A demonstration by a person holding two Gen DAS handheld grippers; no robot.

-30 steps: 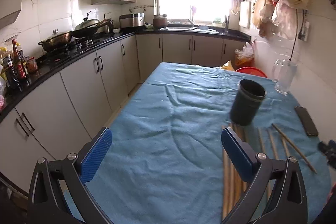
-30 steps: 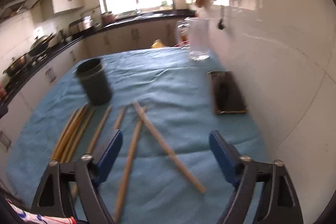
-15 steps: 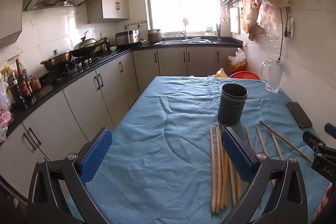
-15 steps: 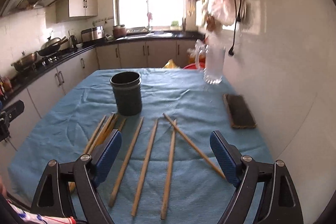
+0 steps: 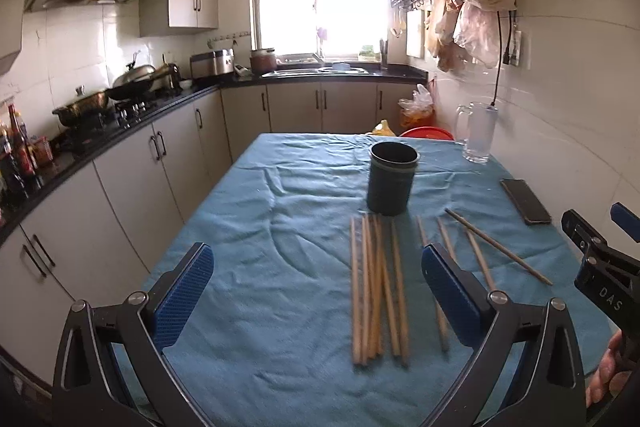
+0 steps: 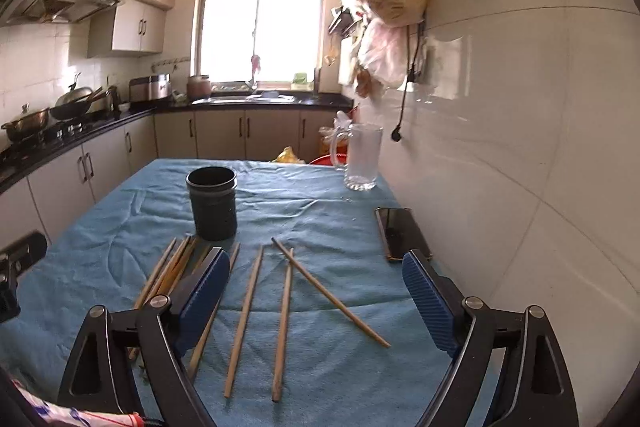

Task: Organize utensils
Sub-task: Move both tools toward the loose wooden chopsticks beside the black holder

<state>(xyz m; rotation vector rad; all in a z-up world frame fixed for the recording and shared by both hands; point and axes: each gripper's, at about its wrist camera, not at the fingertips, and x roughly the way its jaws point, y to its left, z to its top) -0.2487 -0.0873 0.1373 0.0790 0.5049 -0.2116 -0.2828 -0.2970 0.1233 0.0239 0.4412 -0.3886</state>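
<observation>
Several wooden chopsticks lie on the blue cloth, a tight bunch at left and loose ones at right. A dark round holder stands upright just beyond them; it also shows in the right wrist view. My left gripper is open and empty, above the cloth just left of the bunch. My right gripper is open and empty, above the loose chopsticks. Part of the right gripper shows at the right edge of the left wrist view.
A black phone lies near the wall at right. A glass mug stands at the far right corner of the table. Cabinets and a stove counter run along the left.
Both grippers have pulled back and levelled out, so the holder and chopsticks now sit further ahead and more centred. Both stay open and empty. Nothing on the table has moved.
</observation>
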